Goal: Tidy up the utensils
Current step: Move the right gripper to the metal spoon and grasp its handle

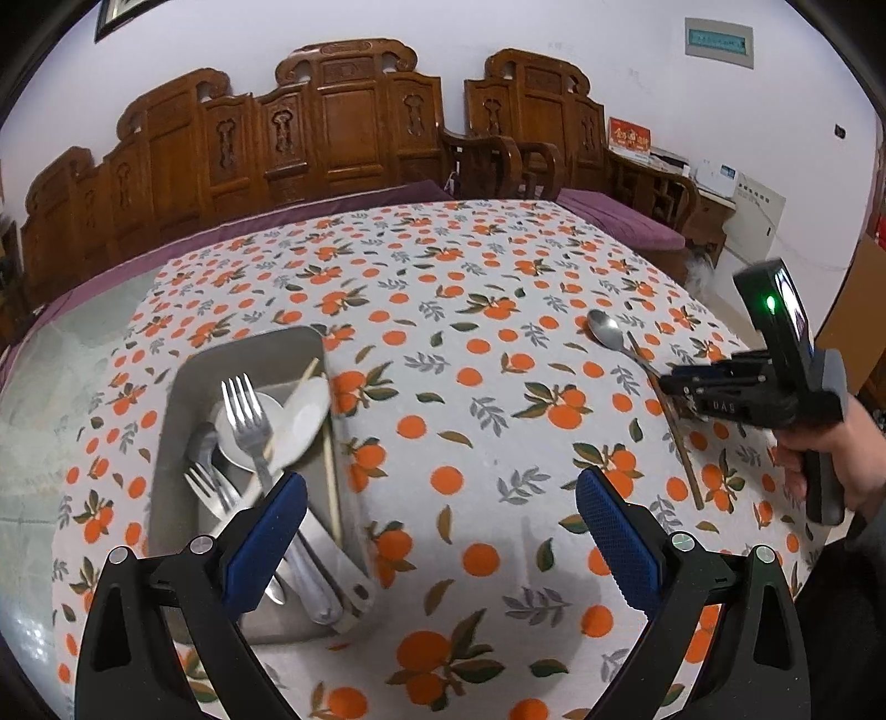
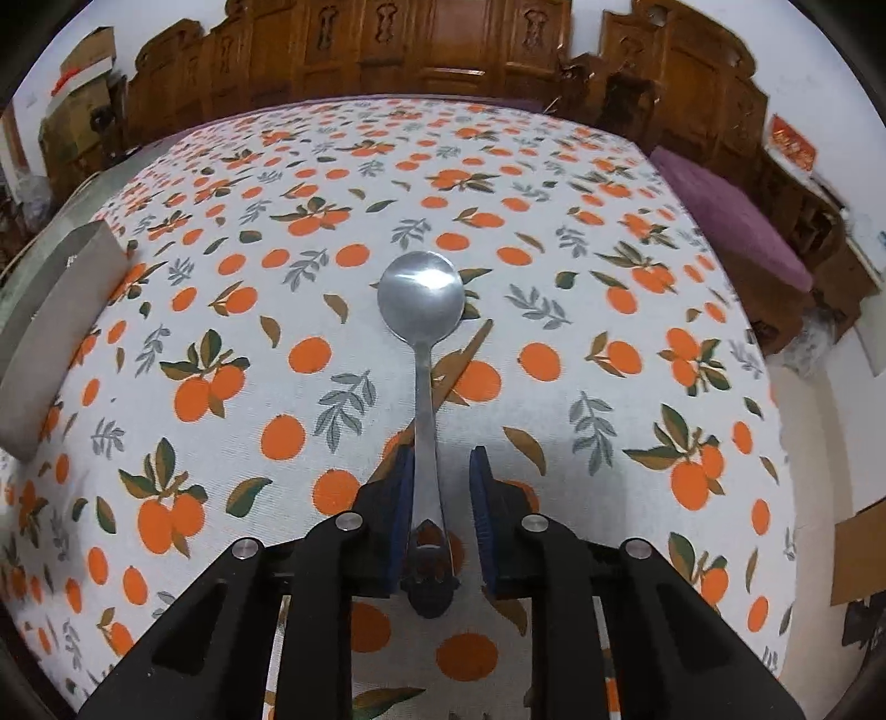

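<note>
Our right gripper (image 2: pixel 441 498) brackets the spoon (image 2: pixel 422 310) handle, not yet clenched; our left gripper (image 1: pixel 440 531) is released beside the tray (image 1: pixel 183 387).

1. The wooden chopstick (image 2: pixel 462 354) passes under the metal spoon (image 2: pixel 422 310); its near length is hidden behind the right tongs (image 2: pixel 443 487).
2. Whether the right tongs' pads (image 2: pixel 403 498) touch the spoon's handle cannot be told.
3. The steel tray (image 2: pixel 52 332) is cut off by the right wrist view's left edge.
4. In the tray, utensil handles (image 1: pixel 315 576) vanish behind the left tongs (image 1: pixel 443 531).
5. The wall panel (image 1: pixel 719 40) bears lettering too small to read.
</note>
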`<move>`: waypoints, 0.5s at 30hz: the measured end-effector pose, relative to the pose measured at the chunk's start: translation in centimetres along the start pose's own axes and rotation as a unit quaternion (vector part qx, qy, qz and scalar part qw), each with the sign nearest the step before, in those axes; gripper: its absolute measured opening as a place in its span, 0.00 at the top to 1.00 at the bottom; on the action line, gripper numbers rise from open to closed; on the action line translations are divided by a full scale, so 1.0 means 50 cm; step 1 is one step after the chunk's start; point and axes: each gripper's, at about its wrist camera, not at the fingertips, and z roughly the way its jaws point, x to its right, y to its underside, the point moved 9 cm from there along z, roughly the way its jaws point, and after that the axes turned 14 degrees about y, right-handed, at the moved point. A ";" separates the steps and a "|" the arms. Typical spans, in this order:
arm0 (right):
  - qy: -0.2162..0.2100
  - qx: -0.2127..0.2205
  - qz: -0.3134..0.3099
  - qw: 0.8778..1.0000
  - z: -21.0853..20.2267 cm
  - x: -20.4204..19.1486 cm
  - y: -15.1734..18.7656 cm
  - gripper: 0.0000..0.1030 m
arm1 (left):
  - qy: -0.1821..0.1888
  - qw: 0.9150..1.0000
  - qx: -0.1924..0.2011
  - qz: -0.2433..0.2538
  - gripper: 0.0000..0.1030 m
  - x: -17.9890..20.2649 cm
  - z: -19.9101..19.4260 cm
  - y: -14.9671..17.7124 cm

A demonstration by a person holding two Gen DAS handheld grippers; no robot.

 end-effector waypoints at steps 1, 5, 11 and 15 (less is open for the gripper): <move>-0.010 0.000 -0.006 1.000 0.000 -0.003 -0.002 0.84 | 0.000 1.000 -0.002 -0.001 0.09 0.006 0.004 0.003; -0.002 0.002 -0.043 0.999 -0.008 -0.008 0.005 0.91 | 0.000 1.000 -0.016 -0.005 0.09 0.035 0.026 0.012; -0.008 0.035 -0.046 0.998 -0.049 0.024 0.007 0.91 | 0.008 0.999 -0.033 -0.021 0.09 0.084 0.061 0.018; -0.018 0.049 -0.037 0.998 -0.079 0.061 0.006 0.91 | 0.021 0.998 -0.041 -0.037 0.09 0.118 0.092 0.021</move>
